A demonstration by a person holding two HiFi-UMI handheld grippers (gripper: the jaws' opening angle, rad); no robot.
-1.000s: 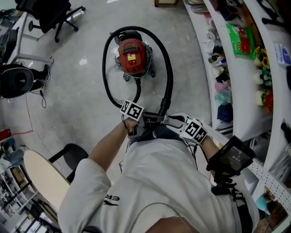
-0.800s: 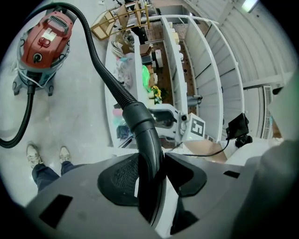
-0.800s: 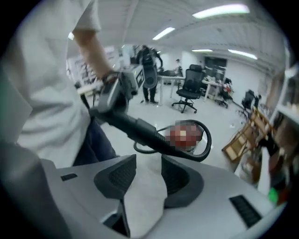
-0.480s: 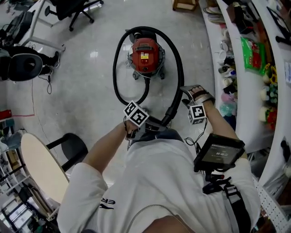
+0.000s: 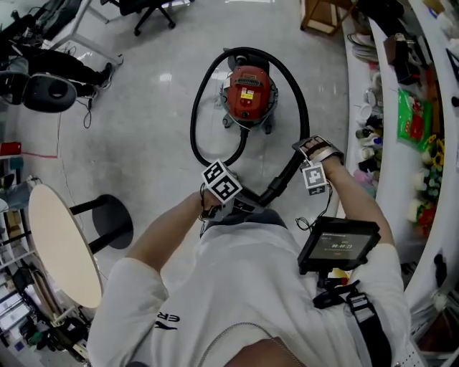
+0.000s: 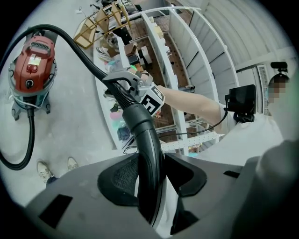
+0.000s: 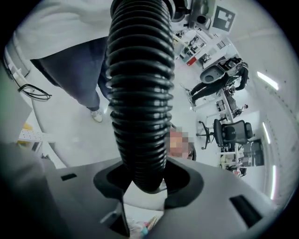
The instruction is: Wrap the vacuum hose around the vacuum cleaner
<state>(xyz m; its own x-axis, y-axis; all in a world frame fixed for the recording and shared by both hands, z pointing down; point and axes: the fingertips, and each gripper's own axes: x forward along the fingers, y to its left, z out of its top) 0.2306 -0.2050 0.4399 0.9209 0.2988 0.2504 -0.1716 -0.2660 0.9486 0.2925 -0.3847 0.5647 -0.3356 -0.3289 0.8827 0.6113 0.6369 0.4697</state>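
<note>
A red vacuum cleaner [image 5: 249, 92] stands on the grey floor, also seen in the left gripper view [image 6: 32, 65]. Its black hose [image 5: 305, 107] loops from the floor on the left, around the back of the cleaner and down the right side to my hands. My left gripper [image 5: 244, 199] [image 6: 149, 182] is shut on the hose's smooth rigid end piece [image 6: 145, 140]. My right gripper [image 5: 300, 163] [image 7: 142, 184] sits further up on the ribbed hose [image 7: 140, 93]. Its jaws have just been closing, with the ribbed hose between them and the pads on it.
White curved shelves [image 5: 401, 86] full of goods run down the right. A round beige table [image 5: 54, 244] and a black stool [image 5: 107, 221] stand at the left. Office chairs [image 5: 43, 86] are at the top left, a wooden stool [image 5: 323, 14] at the top. A screen [image 5: 337, 244] hangs at my chest.
My right gripper has gone from close to my body out to the right, rolled over and come down around the ribbed hose. The left gripper has risen a little, still holding the end piece.
</note>
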